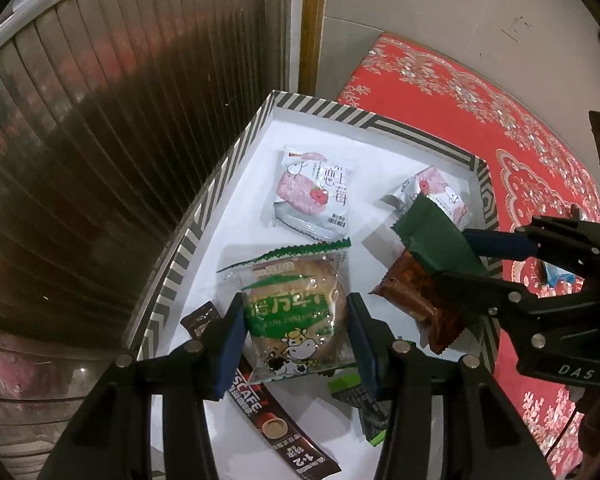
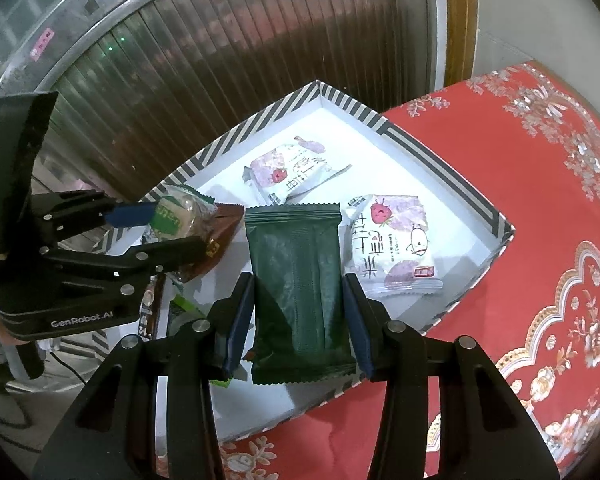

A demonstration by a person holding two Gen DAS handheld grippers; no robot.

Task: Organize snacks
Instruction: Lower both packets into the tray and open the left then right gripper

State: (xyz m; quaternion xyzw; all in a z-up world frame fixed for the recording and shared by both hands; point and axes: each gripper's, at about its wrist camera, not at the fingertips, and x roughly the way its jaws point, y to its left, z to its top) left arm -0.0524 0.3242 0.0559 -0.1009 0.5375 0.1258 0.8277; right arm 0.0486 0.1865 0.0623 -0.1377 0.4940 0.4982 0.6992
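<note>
A white box with a black-and-white striped rim [image 1: 204, 208] [image 2: 432, 152] sits on a red patterned cloth. My left gripper [image 1: 296, 344] is shut on a round pastry in a clear green-printed wrapper [image 1: 296, 320] [image 2: 172, 216], held over the box. My right gripper [image 2: 298, 320] is shut on a dark green packet [image 2: 296, 280] [image 1: 432, 236], also held over the box. Two white strawberry snack packs [image 1: 314, 192] [image 1: 440, 192] lie on the box floor. A brown-red wrapped snack [image 1: 416, 300] lies beneath the green packet.
A brown coffee stick [image 1: 284, 432] and a small green packet [image 1: 356, 396] lie in the near part of the box. A dark ribbed shutter [image 1: 100, 140] stands to the left. The red cloth [image 2: 520, 240] spreads to the right.
</note>
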